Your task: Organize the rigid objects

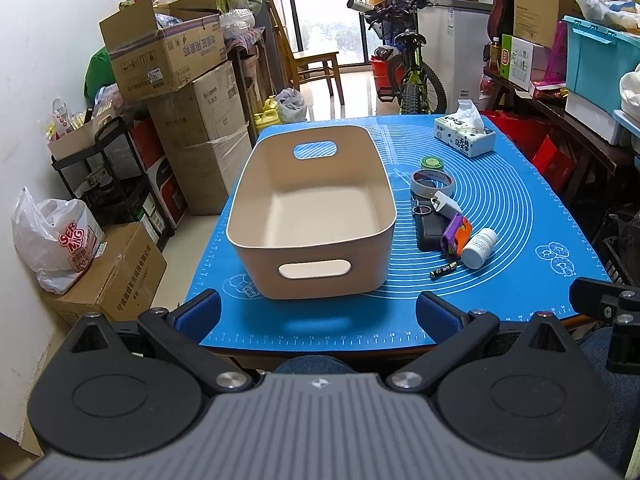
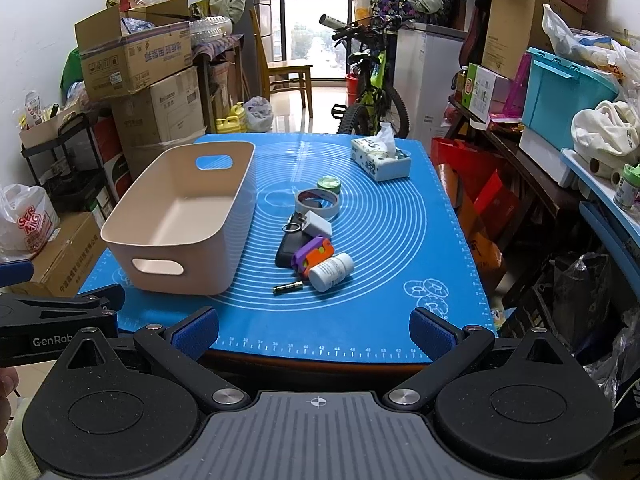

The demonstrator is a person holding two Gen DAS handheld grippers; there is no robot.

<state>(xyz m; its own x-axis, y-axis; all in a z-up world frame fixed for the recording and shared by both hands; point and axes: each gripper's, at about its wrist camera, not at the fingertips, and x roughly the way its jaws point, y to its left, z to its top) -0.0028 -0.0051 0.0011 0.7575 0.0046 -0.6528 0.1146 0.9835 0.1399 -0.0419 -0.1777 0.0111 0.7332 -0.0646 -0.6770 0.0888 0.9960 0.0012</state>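
Both claws hover at the near edge of the surface [image 2: 460, 240], short of every object. The left claw [image 1: 318, 312] has its pads spread wide and holds nothing; it faces the beige bin [image 1: 312, 216] head-on. The right claw [image 2: 314, 330] is likewise spread wide and empty, aimed at the loose items.

The bin sits on the blue mat [image 2: 400, 248] at about 10 o'clock from the right claw, empty, with a handle slot facing the person. This placement probably leaves its open top clear for drops from the right.

The items to be organized lie in a line just right of the bin, running toward 12 o'clock:
- battery [image 2: 289, 287], nearest, lying flat and apart from the rest
- white pill bottle [image 2: 331, 271], on its side
- purple-and-orange toy [image 2: 314, 254], touching the bottle and resting partly on a black case [image 2: 286, 254]
- white charger plug [image 2: 316, 225] with a key ring [image 2: 291, 227] beside it
- tape roll [image 2: 318, 203], and beyond it a green-lidded tin [image 2: 329, 185]

Judgement: no item has been moved into the bin; the battery offers the clearest first pick. The middle cluster is crowded, so a claw closing there risks nudging neighbours.

A tissue box [image 2: 380, 162] stands at the far right of the mat, well apart. Cardboard boxes [image 2: 136, 56] and a bicycle [image 2: 372, 88] stand off the surface and obstruct nothing
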